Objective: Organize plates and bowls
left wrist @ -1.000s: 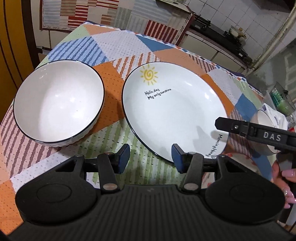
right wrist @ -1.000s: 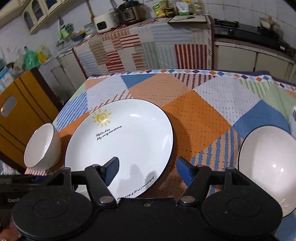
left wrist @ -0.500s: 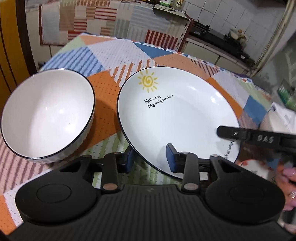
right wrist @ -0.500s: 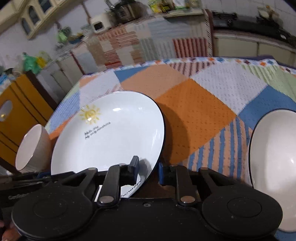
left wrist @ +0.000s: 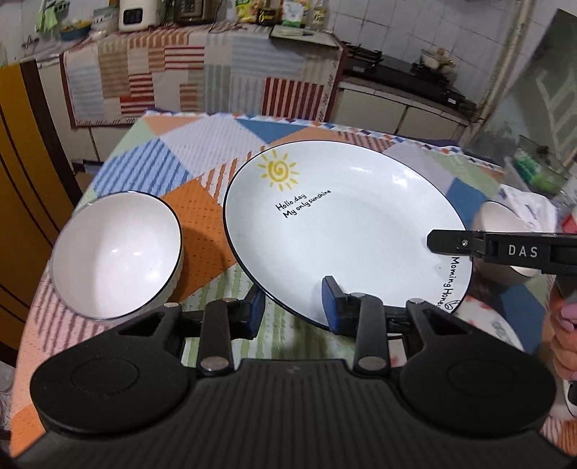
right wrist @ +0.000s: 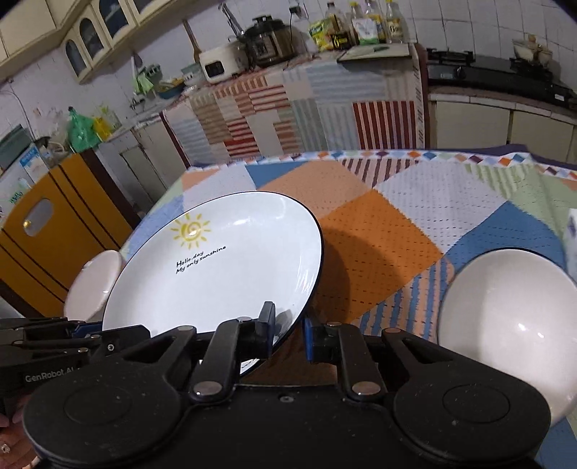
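Both my hand-held grippers (left wrist: 294,305) (right wrist: 288,333) pinch the empty sun-printed white plate (left wrist: 346,231); only my left view shows the empty white bowl's (left wrist: 117,254) inside.

Patchwork tablecloth (right wrist: 378,231), yellow cabinet (right wrist: 54,231) – rice cooker (right wrist: 268,39) & bottles (right wrist: 364,23) on counter

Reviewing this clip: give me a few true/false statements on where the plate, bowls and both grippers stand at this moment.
1. Both grippers grip the white sun-print plate by its rim. True: left gripper, right gripper.
2. The plate lies flat on the patchwork tablecloth. False: it is tilted, off the cloth.
3. A white black-rimmed bowl sits beside the plate. True.
4. That bowl holds food. False: it is empty.
5. A second white bowl is stacked on the plate. False: it sits apart on the cloth.
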`<state>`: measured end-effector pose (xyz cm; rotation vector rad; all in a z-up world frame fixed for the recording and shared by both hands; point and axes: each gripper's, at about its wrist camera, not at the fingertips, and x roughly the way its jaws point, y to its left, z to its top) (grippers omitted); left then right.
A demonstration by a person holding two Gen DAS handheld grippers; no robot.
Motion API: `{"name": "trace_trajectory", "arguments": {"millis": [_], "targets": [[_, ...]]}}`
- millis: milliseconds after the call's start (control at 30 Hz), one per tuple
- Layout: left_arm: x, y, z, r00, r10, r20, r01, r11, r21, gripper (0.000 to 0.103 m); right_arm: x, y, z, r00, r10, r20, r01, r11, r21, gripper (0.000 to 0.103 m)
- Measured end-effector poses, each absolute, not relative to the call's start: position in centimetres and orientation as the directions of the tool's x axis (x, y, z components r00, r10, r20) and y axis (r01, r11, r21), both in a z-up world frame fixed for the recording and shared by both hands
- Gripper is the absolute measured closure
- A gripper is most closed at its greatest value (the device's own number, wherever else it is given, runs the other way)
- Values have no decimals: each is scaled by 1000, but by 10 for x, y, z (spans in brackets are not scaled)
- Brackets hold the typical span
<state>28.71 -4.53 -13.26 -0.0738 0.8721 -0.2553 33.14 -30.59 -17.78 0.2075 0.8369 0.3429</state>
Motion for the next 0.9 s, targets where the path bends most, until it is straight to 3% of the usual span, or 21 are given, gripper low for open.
{"name": "trace_trajectory", "arguments": {"millis": [433,900], "targets": [[209,-55,-95,571,-291,-768,263,951,-164,71,242,-320,-144,635,380,-673,-204,922,328,82],[170,-59,-121,479,-310,-821,287,940,-187,71,176,-320,-169,653,340,-676,-167,936,310,81]]}}
